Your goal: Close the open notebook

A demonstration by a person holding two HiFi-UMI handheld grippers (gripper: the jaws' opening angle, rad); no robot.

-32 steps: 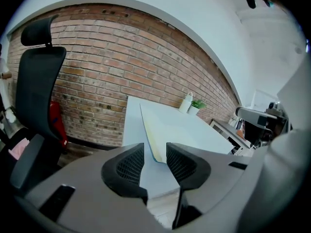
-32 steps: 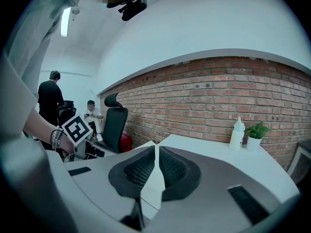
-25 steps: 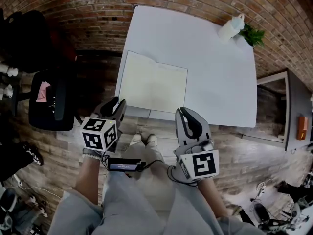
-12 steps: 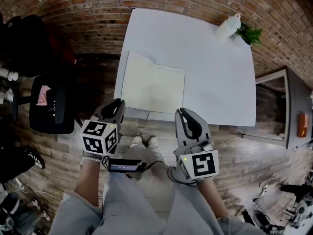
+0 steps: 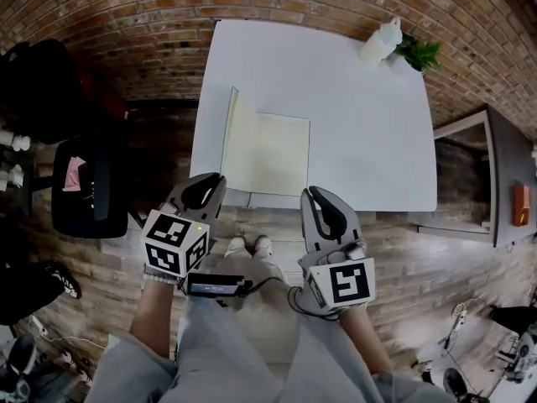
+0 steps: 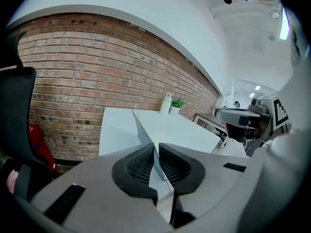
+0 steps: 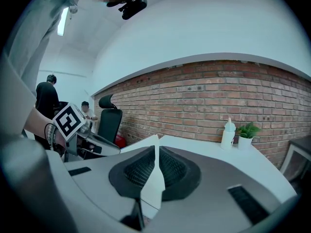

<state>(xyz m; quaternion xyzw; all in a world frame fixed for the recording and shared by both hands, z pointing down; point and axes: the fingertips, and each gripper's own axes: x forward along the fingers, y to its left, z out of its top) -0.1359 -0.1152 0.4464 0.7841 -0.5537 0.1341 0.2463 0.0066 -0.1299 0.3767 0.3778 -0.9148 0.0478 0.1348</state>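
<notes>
A cream notebook [image 5: 273,154] lies open near the front edge of the white table [image 5: 361,124]. Its right half is flat and its left half [image 5: 228,133] stands lifted on edge. My left gripper [image 5: 208,187] is at the notebook's front left corner. In the left gripper view its jaws [image 6: 156,152] are closing, and the thin lifted cover [image 6: 142,129] runs between the pads. My right gripper [image 5: 315,195] hangs just off the table's front edge, right of the notebook. Its jaws [image 7: 156,154] are shut with nothing held, and the lifted page [image 7: 146,143] shows beyond them.
A white bottle [image 5: 377,44] and a small green plant [image 5: 417,54] stand at the table's far right corner. A black office chair [image 5: 88,187] is left of the table, against the brick wall. A grey side desk [image 5: 470,183] stands to the right.
My left gripper moved forward and up to the notebook's front left corner and its jaws narrowed on the cover. The left half rose from flat to standing. The right gripper stayed put.
</notes>
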